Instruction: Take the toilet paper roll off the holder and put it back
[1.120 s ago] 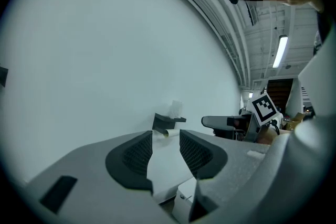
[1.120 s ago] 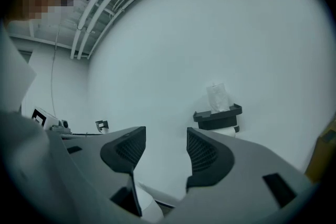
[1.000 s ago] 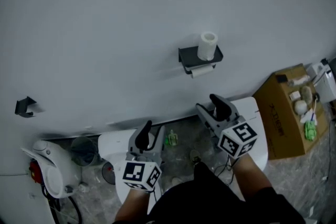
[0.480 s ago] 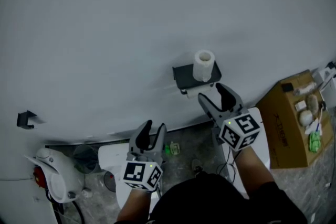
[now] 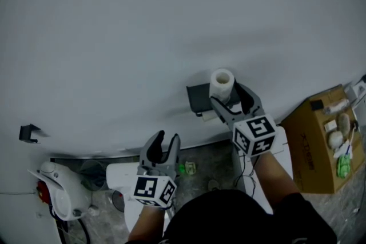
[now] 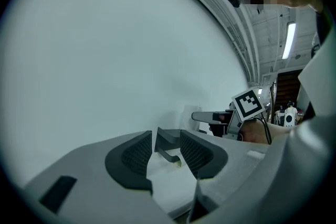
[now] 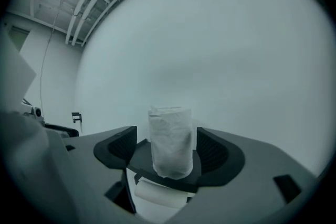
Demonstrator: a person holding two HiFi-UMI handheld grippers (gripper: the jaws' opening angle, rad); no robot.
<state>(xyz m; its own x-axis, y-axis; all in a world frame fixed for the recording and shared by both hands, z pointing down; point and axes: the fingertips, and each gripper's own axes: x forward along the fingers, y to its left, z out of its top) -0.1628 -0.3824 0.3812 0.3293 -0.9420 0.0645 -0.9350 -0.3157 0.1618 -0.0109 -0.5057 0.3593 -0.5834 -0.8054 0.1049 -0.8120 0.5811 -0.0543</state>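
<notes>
1. The pale wall [image 5: 114, 37] fills most of your view and carries the holder [image 5: 197, 97], a black shelf fixed to it
2. A cardboard box [image 5: 311, 143] sits on the floor, well to the right of the holder and below it
3. Your right gripper [image 5: 227, 95] is right at the holder, about level with its shelf. Its jaws have just been opening and stand wide, one on each side of the roll, with a gap between each pad and the paper, so it grips nothing
4. Your left gripper [image 5: 167, 139] is below and to the left of the holder, well apart from it. Its jaws are slightly parted with nothing between them
5. The toilet paper roll [image 5: 222, 84] stands upright on top of the holder, toward its right end
6. A second roll [image 7: 157, 194] lies just under the holder's shelf
</notes>
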